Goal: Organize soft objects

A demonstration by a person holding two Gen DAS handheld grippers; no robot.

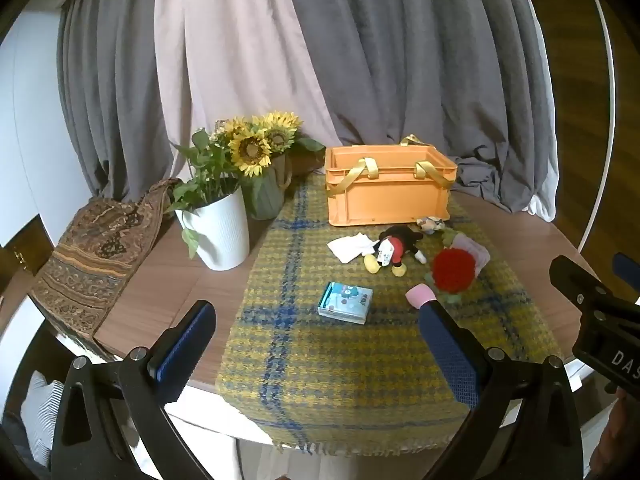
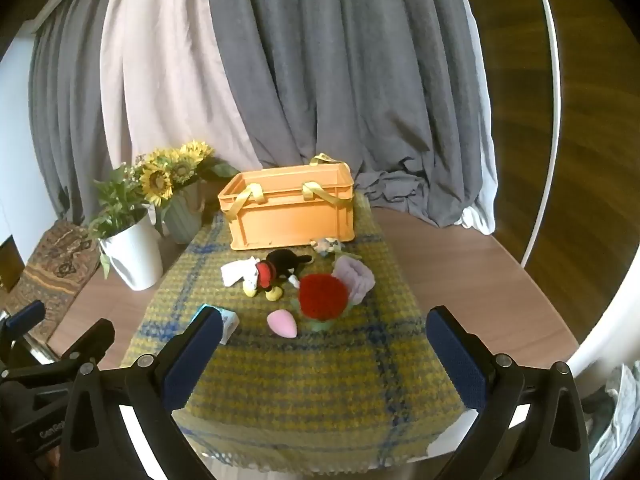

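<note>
Both grippers hang back over the near edge of the surface (image 1: pixel 192 276), jaws spread wide and empty: the left gripper (image 1: pixel 316 344) faces the small blue-and-white packet (image 1: pixel 346 302), the right gripper (image 2: pixel 324 344) faces the red woolly ball (image 2: pixel 323 295) and the pink egg-shaped sponge (image 2: pixel 283 323). The soft things lie loose on the yellow plaid cloth (image 1: pixel 320 380), just in front of the orange crate (image 1: pixel 388 188), which stands open-topped with its yellow handles drooping over the rim. The mouse plush (image 1: pixel 394 248) lies touching a white cloth (image 1: pixel 352 246); a lilac fabric piece (image 2: pixel 354 276) sits behind the red ball.

Nothing appears to be packed yet, so the first pick is likely still ahead. To do it well, each gripper should come down over one item alone, straddle its middle and close gently, since plush and wool compress and can slip. Starting with the nearest pieces keeps the path to the crate clear, and lifting above the rim avoids snagging a handle.
</note>
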